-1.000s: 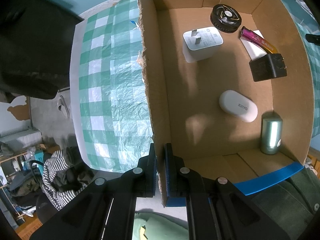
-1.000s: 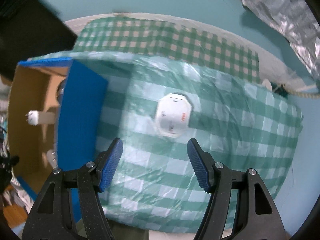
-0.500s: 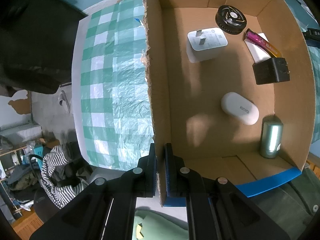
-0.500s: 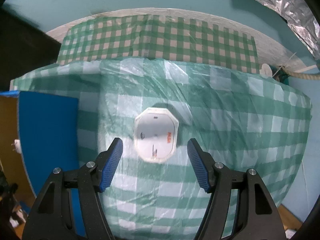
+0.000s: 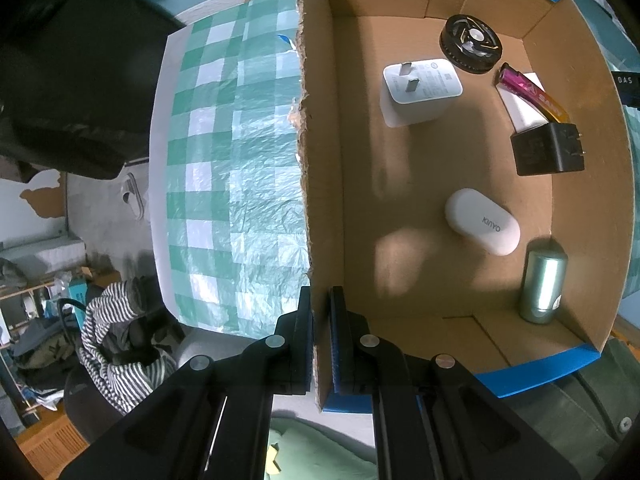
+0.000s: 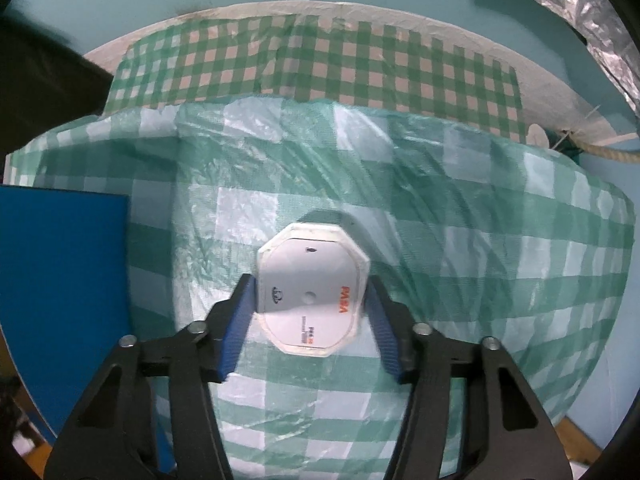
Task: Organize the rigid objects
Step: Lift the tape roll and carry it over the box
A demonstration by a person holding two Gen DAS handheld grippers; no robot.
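My left gripper [image 5: 321, 332] is shut on the torn near wall of the cardboard box [image 5: 320, 200], one pad on each side of it. Inside lie a white charger [image 5: 420, 92], a black round disc [image 5: 470, 44], a purple lighter [image 5: 528, 92], a black adapter [image 5: 548, 150], a white earbud case [image 5: 482, 228] and a silver cylinder [image 5: 542, 288]. On the checked cloth, a white octagonal box [image 6: 310, 292] sits between the pads of my right gripper [image 6: 310, 284]. Its jaws are closing, and both pads meet the box's sides.
The green checked plastic cloth [image 6: 480, 260] covers a round table. A blue flap of the cardboard box [image 6: 60, 280] lies to the left of the octagonal box. A dark garment [image 5: 72, 60] and a striped one [image 5: 116, 352] lie beyond the table's edge.
My right gripper has come down over the octagonal box and narrowed its jaws onto its sides. The left gripper holds the box wall as before.
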